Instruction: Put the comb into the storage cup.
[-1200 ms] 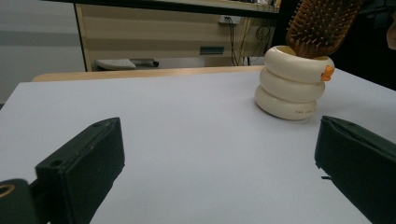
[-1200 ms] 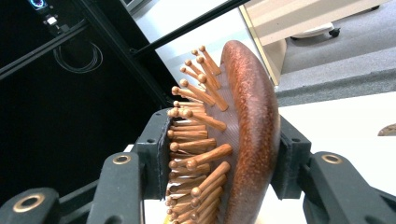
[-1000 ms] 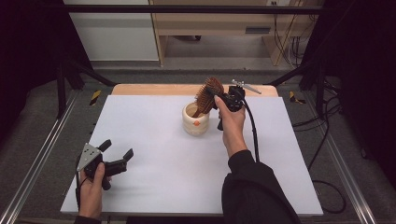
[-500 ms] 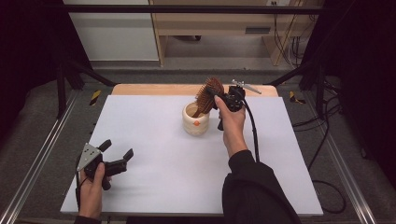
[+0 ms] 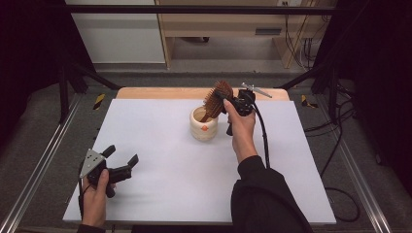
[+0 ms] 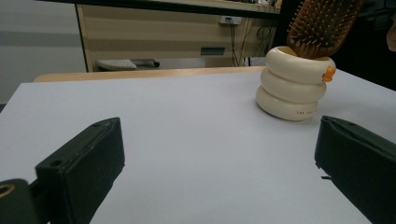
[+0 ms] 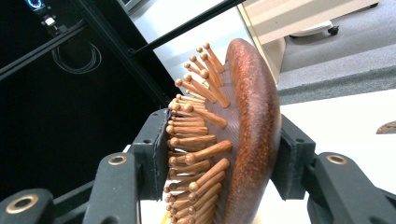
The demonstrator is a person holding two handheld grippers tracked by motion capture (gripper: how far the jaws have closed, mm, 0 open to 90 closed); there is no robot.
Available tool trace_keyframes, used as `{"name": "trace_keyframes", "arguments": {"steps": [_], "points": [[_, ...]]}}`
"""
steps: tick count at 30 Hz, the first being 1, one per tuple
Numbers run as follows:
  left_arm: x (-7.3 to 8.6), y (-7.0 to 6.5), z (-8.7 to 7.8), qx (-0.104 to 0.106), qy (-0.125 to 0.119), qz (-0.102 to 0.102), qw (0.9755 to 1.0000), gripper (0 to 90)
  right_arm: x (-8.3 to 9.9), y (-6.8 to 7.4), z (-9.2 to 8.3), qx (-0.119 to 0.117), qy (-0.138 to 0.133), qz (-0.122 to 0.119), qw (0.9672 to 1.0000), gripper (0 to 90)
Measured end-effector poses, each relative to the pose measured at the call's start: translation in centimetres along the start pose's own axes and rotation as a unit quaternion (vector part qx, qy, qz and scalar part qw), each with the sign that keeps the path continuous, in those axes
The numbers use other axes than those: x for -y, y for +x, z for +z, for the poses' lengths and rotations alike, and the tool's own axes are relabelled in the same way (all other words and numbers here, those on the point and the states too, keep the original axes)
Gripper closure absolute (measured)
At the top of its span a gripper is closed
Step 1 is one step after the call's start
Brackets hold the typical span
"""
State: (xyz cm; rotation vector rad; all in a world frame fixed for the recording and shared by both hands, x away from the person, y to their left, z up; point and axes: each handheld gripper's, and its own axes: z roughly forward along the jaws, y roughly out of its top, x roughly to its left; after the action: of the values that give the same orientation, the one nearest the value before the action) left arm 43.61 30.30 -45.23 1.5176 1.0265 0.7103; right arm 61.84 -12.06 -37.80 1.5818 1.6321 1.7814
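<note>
High view: white tabletop (image 5: pixel 160 145). Cream ringed cup (image 5: pixel 204 124) stands toward the far edge, upright. Wooden hairbrush (image 5: pixel 216 99) rises out of the cup, handle down inside, head tilted to the right above the rim. Right gripper (image 5: pixel 228 99), just right of the cup, is clamped on the brush head. Left gripper (image 5: pixel 121 158) rests well apart from the cup, at the near left, jaws spread wide with nothing between them.

Left gripper view: both black jaws stand far apart over bare tabletop (image 6: pixel 196 154). The cup (image 6: pixel 293 84) sits beyond them, an orange mark on its rim; the hairbrush (image 6: pixel 322 25) head leans out of the cup's mouth, bristles facing this way.

Right gripper view: the hairbrush (image 7: pixel 247 126) head sits between the two pads, one pad pressing the bristle pegs, the other the rounded wooden back.
</note>
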Motion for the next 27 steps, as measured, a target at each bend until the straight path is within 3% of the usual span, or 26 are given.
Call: {"name": "trace_keyframes", "arguments": {"steps": [23, 27], "points": [[0.02, 0.02, 0.02, 0.000, 0.001, 0.000, 1.0000, 1.6, -0.10, -0.14, -0.04, -0.012, 0.004, -0.001, 0.9999, 43.8], [0.02, 0.01, 0.02, 0.000, 0.001, 0.000, 1.0000, 1.6, -0.18, -0.05, -0.15, -0.011, 0.006, -0.005, 0.9999, 39.9]]}}
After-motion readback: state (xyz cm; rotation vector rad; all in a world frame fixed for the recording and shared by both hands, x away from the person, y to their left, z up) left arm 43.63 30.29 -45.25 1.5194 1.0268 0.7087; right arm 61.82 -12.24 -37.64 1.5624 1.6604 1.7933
